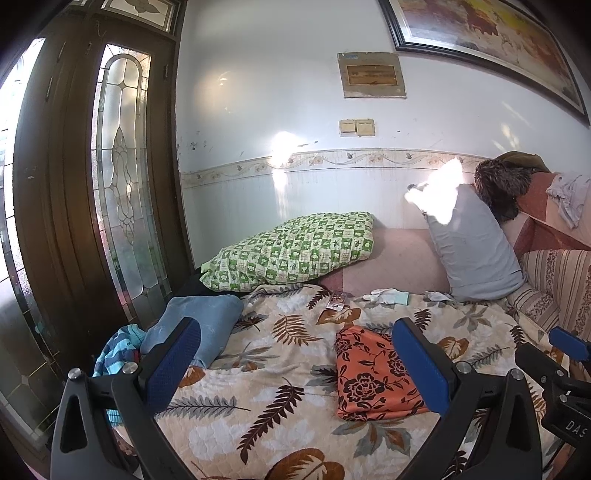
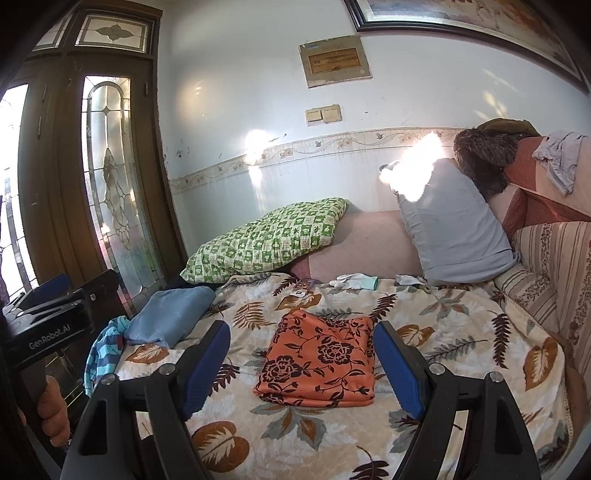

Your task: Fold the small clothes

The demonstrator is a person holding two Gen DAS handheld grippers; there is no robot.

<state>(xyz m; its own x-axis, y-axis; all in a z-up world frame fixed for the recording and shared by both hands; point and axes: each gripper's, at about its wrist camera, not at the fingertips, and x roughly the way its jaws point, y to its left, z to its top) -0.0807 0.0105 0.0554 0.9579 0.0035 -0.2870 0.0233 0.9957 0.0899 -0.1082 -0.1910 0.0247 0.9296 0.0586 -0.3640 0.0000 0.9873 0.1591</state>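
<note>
Jaws of both grippers wide apart and empty above the neatly folded orange floral cloth [image 2: 320, 363].

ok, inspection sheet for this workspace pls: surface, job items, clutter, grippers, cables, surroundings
Surface: leaf-print blanket covering the bed.
Job's things: orange floral cloth lying folded, centre; blue folded cloth to its left; striped garment crumpled at the left edge.
Clutter: white gloves, green checked pillow, grey pillow.
Grippers: left gripper and right gripper, jaws open, empty.
Cables: nothing seen.
Surroundings: glazed wooden door, framed picture.
</note>
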